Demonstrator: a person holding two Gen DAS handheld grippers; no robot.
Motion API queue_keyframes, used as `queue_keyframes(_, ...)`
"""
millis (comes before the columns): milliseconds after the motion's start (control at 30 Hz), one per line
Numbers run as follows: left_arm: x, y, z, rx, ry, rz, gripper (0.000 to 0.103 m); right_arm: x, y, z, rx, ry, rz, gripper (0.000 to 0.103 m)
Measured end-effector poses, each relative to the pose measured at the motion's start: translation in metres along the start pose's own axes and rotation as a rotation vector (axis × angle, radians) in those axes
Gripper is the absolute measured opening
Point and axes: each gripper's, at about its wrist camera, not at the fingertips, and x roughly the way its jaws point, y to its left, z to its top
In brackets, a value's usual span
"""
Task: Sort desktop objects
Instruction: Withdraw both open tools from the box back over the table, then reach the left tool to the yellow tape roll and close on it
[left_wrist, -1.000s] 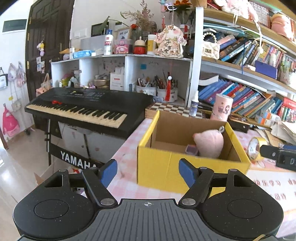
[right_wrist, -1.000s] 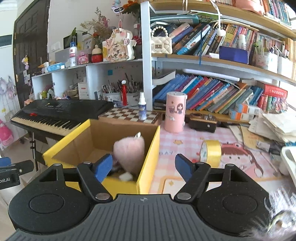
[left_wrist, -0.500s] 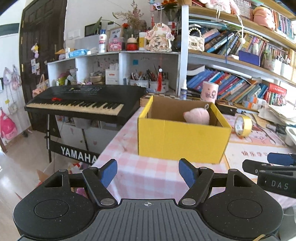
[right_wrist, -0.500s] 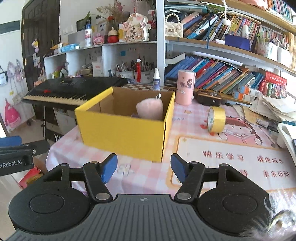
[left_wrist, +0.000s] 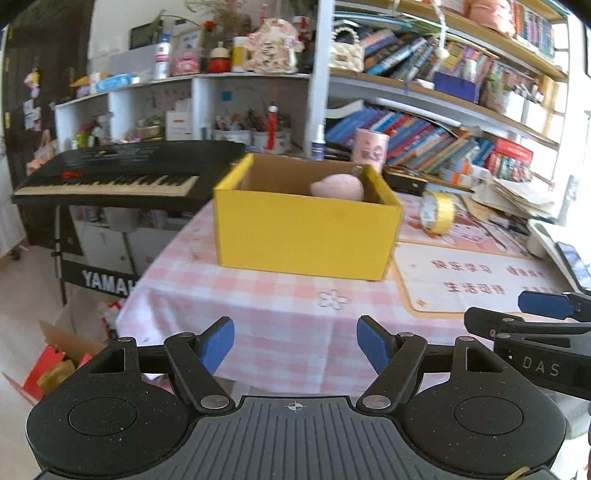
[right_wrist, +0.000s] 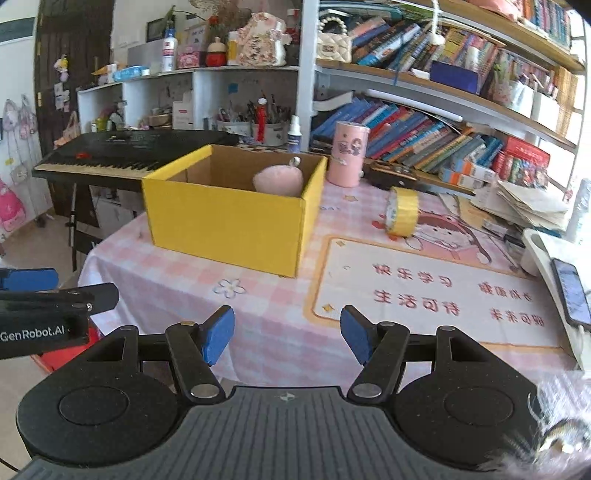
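Tape roll (right_wrist: 402, 210), yellow, stands on the surface just right of the yellow box (right_wrist: 229, 218) holding the pink plush (right_wrist: 277, 180); both tongs, left (left_wrist: 295, 345) and right (right_wrist: 287, 334), are released and empty, so reach slowly, then pinch its rim.

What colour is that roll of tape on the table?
The roll of tape is yellow, standing on edge; the right wrist view shows it best.

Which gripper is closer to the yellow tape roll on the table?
The right gripper. The yellow tape roll sits ahead and slightly right of its fingers, past the mat. The left gripper is farther left, facing the yellow box.
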Motion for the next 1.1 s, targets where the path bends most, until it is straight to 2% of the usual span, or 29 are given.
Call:
queue_keyframes(400,0.030,-0.050,0.009,0.069,0.045,-0.122,0.075,0.001,-0.053,-0.007,0.098,0.031,-0.113,0.060)
queue_keyframes(700,0.054,-0.096,0.019,0.158,0.057,-0.218,0.075,0.004,-0.095,-0.013,0.165,0.051,-0.194,0.059)
queue_keyframes(1100,0.086,-0.132,0.035,0.201,0.043,-0.244,0.074,0.039,-0.132,0.003,0.194,0.049,-0.185,0.055)
